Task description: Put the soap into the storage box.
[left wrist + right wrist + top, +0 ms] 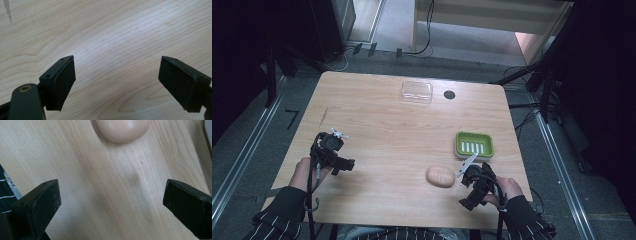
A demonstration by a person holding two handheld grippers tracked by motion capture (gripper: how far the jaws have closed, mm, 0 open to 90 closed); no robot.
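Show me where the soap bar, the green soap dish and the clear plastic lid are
soap bar point(441, 176), high view, middle of its top face.
green soap dish point(460, 138), high view, its left rim.
clear plastic lid point(416, 92), high view, its centre.

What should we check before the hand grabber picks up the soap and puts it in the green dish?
1. Right gripper open wide enough: ok, jaws stand far apart.
2. Soap free to grab: ok, it lies alone on the table, just ahead of the right gripper.
3. Jaws around the soap: not ok, in the right gripper view the soap sits beyond them.
4. Dish empty: ok, only its white slotted insert shows inside.
5. Path from soap to dish clear: ok, nothing lies between them.
6. Left gripper out of the way: ok, open over bare wood on the far side.
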